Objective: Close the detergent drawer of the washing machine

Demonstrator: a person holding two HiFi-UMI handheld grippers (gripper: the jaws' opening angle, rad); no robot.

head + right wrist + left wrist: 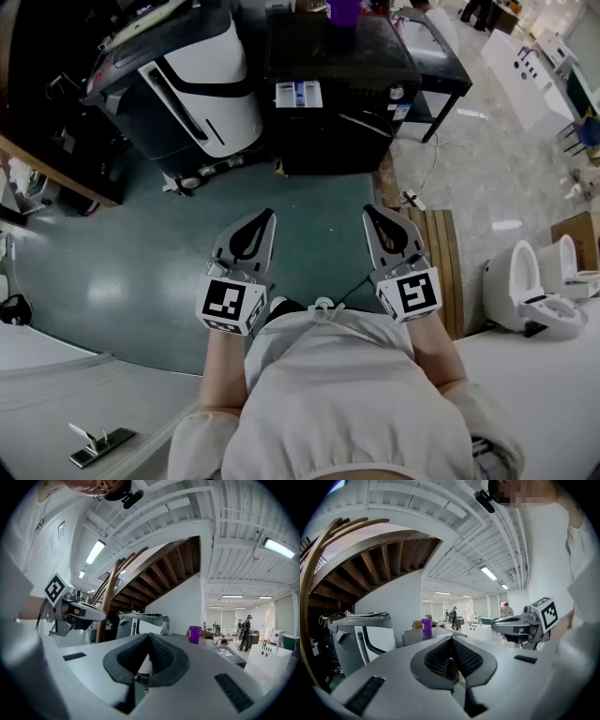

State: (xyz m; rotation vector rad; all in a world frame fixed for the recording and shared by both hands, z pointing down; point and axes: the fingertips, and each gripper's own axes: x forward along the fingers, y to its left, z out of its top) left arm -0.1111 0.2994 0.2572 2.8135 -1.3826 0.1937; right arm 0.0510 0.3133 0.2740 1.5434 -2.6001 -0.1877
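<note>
The black washing machine (337, 84) stands at the far side of the green floor, a purple cup (343, 17) on its top. Its detergent drawer (298, 95) sticks out at the upper left of the front, white and blue compartments showing. Both grippers are held in front of the person's body, well short of the machine and pointing at it. My left gripper (268, 216) is shut with nothing in it; so is my right gripper (368, 211). In the left gripper view the jaws (451, 639) meet, and the right gripper (520, 620) shows beside them. The right gripper view shows its jaws (149, 637) together.
A white and black appliance (192, 80) stands left of the washing machine. Wooden boards (441, 258) lie on the floor at the right, with a cable (412, 199) by them. White toilets (539, 291) stand at the far right. A pale counter (56, 394) runs along the lower left.
</note>
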